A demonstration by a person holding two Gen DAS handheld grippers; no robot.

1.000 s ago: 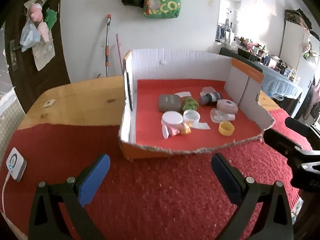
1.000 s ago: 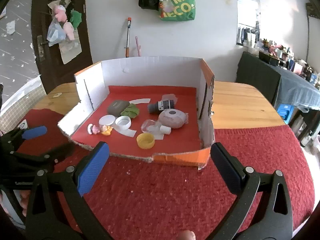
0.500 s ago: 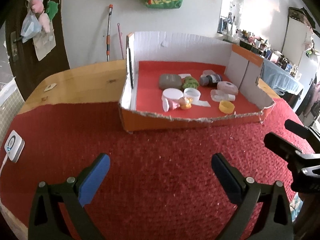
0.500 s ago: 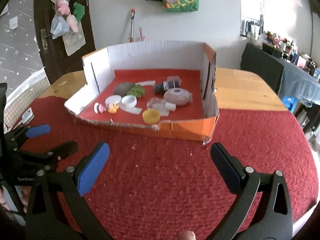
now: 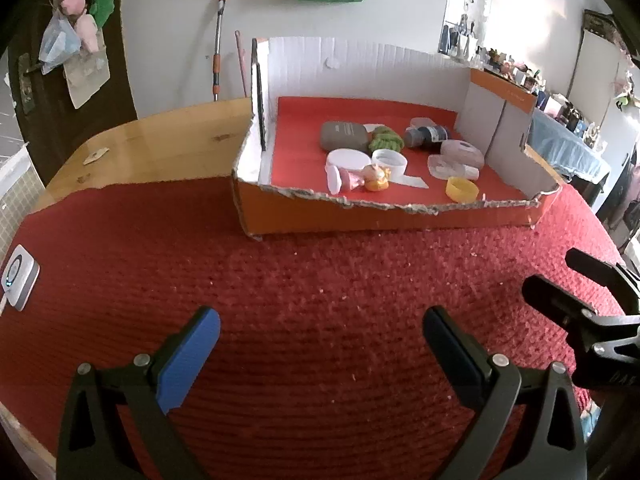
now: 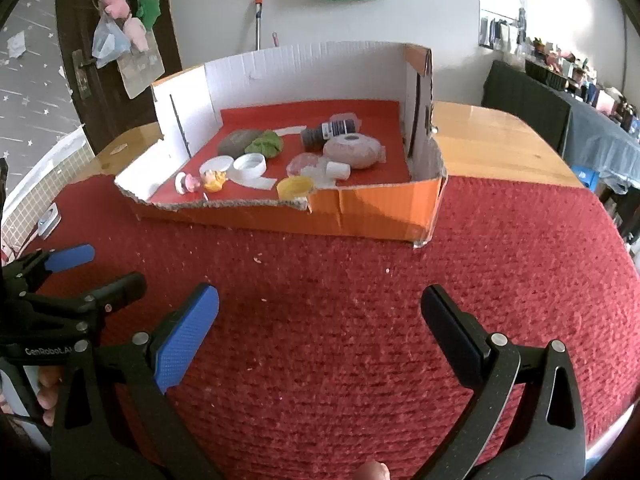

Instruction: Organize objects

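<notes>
Objects: the small things (image 5: 394, 160) lay bunched on the red floor of the cardboard box (image 5: 384, 216), which stood on the red cloth (image 5: 312, 300) ahead of both tongs; whether they were sorted or waiting to be, I could not tell.
Left gripper (image 5: 320, 334): I held it low over the cloth, well short of the box, its fingers spread wide with nothing between them.
Right gripper (image 6: 320, 312): it hung beside the left one, likewise spread and empty.
Step in hand: I judged only that both tongs faced the box from a distance; the scene fitted a start and a finish alike.
Doing it well: any reach would have to clear the torn front wall from above, and take one piece at a time, since the pieces touched or overlapped.
Near the front: a yellow cap (image 5: 462, 190), a pink and orange toy (image 5: 366, 178), a white lid (image 5: 348, 158) and a white ring (image 5: 389, 160).
Further back: a grey pouch (image 5: 344, 136), a green knitted thing (image 5: 386, 140) and a dark bottle (image 5: 426, 136) on its side.
In the way: the tall side walls hemmed in any sideways approach.
Around: a white device (image 5: 18, 282) sat at the cloth's left edge, bare wooden table (image 5: 160, 148) behind.
</notes>
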